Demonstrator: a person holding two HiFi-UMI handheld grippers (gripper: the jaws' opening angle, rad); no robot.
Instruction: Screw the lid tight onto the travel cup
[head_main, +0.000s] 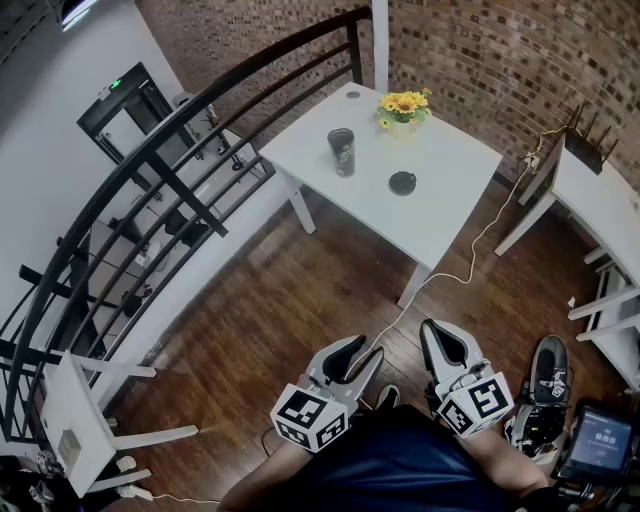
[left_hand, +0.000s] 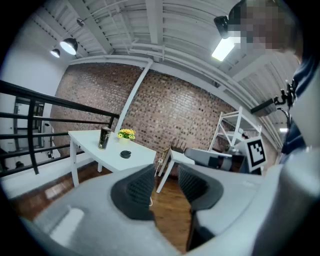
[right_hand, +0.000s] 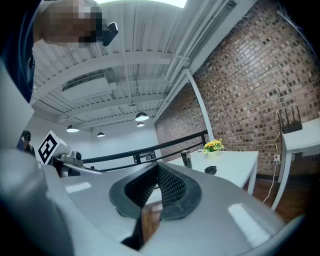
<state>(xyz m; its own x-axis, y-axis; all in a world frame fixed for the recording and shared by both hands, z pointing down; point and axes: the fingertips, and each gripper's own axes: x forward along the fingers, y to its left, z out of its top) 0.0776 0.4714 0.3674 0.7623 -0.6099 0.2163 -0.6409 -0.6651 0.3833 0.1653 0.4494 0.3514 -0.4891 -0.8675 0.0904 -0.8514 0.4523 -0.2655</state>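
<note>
1. White table (head_main: 450, 170), upper centre of head view: dark travel cup (head_main: 341, 152) stands upright; black lid (head_main: 402, 183) lies on the tabletop apart, to its right; yellow flowers (head_main: 403, 105) behind.
2. Left gripper (head_main: 364, 352), lower centre: jaws slightly parted, nothing between.
3. Right gripper (head_main: 433, 328), beside it: jaws pressed together, empty. Both well apart from the table.

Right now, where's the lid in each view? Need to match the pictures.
Head view: the lid lies on the white table, upper centre, right of the cup.
Left gripper view: left of centre at mid-height, on the table's near part.
Right gripper view: right of centre, small, beyond the jaws.
Shared landmark: the yellow flowers, standing just behind the lid in all three views.
</note>
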